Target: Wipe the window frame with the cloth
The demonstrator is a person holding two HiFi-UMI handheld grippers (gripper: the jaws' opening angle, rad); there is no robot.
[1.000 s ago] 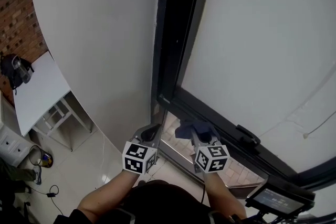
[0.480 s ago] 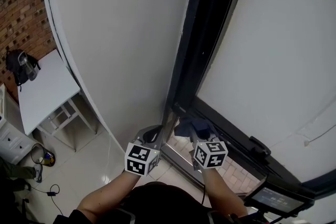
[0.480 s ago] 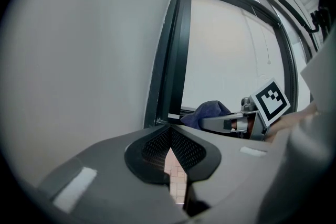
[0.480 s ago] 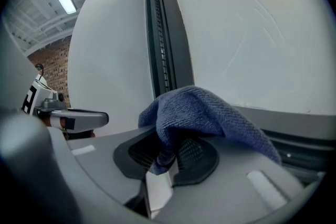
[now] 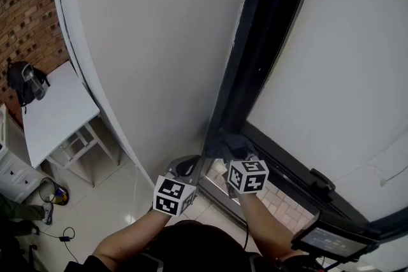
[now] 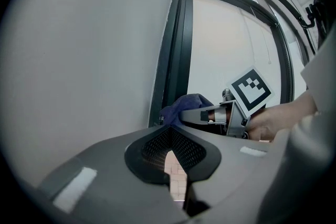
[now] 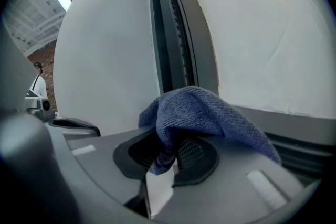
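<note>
The dark window frame (image 5: 255,54) runs down to a corner where its bottom rail (image 5: 287,165) begins. My right gripper (image 5: 236,159) is shut on a blue cloth (image 5: 228,145) that rests against that lower corner. In the right gripper view the cloth (image 7: 205,113) drapes over the right gripper (image 7: 170,152), with the frame's upright (image 7: 170,34) just behind it. My left gripper (image 5: 185,167) hangs beside the white wall (image 5: 146,41), left of the frame, jaws shut on nothing. From the left gripper (image 6: 170,134) I see the cloth (image 6: 181,107) against the frame (image 6: 173,50).
A white table (image 5: 54,114) stands at the lower left by a brick wall (image 5: 22,3), with a black bag (image 5: 22,83) beside it. Cables (image 5: 60,232) lie on the tiled floor. A screen device (image 5: 328,240) sits at the lower right. A handle (image 5: 322,179) sticks out of the bottom rail.
My right gripper has carried the cloth leftward along the bottom rail into the frame's lower corner. The left gripper has stayed shut by the wall.
</note>
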